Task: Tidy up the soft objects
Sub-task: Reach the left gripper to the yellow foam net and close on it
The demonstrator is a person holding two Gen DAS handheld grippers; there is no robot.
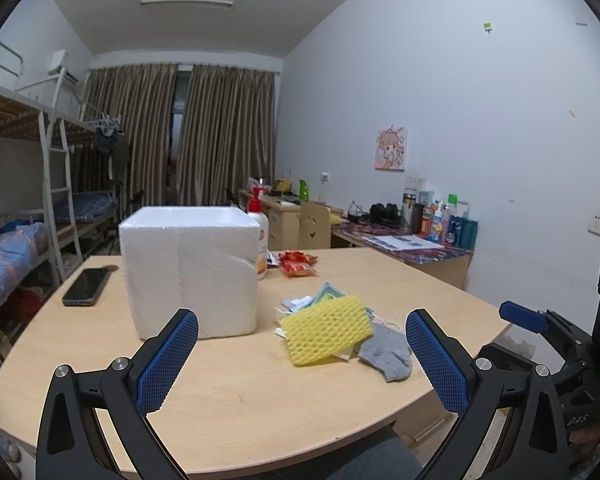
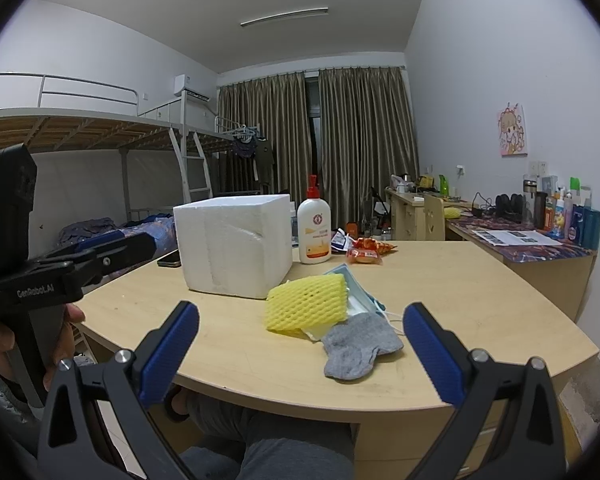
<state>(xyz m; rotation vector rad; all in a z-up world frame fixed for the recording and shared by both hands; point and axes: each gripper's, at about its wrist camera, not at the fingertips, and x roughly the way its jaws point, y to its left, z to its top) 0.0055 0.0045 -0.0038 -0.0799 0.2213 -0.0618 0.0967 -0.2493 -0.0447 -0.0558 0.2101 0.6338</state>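
I found the left tool (image 1: 302, 344) held low over the near edge of the desk (image 1: 228, 392), its blue pads spread wide apart and holding nothing. The right tool (image 2: 301, 338) sat in much the same pose, pads also wide apart and empty, hovering just short of the curved front rim. A hand (image 2: 60, 336) gripped the left tool's handle off the desk's left side.

The soft items lay in one heap right of centre: a yellow foam net (image 1: 326, 330) resting on top of face masks (image 2: 358, 294), with a grey sock (image 1: 388, 350) touching the heap on its near side, close to the front edge. A white foam box (image 1: 190, 272) stood upright just left of the heap, apart from it.

I noted bare desk surface between both tools and the heap. Behind the box stood a lotion bottle (image 2: 314, 228) and red snack packets (image 2: 366, 250); a phone (image 1: 86, 286) lay on the far left, near that edge.
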